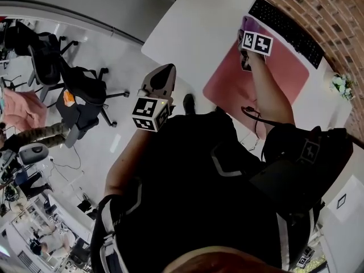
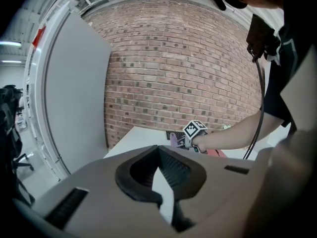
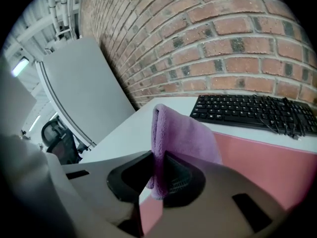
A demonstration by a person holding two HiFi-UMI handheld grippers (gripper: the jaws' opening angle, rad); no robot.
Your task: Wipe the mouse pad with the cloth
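A pink mouse pad [image 1: 259, 81] lies on the white table [image 1: 187, 33], in front of a black keyboard [image 1: 287, 30]. My right gripper [image 1: 248, 33] hovers over the pad's far left corner, shut on a purple cloth [image 1: 248, 23]. In the right gripper view the cloth [image 3: 181, 130] hangs folded from between the jaws [image 3: 158, 155], above the pad [image 3: 262, 157]. My left gripper [image 1: 166, 71] is held off the table's near left side, over the floor, shut and holding nothing [image 2: 158, 148]. From it I see the right gripper's marker cube [image 2: 194, 130] and the cloth [image 2: 174, 139].
A brick wall [image 1: 318, 10] runs behind the keyboard [image 3: 247, 110]. A small plant [image 1: 341, 84] stands at the table's right end. Office chairs [image 1: 85, 95] stand on the floor to the left. A grey partition [image 2: 74, 98] rises left of the table.
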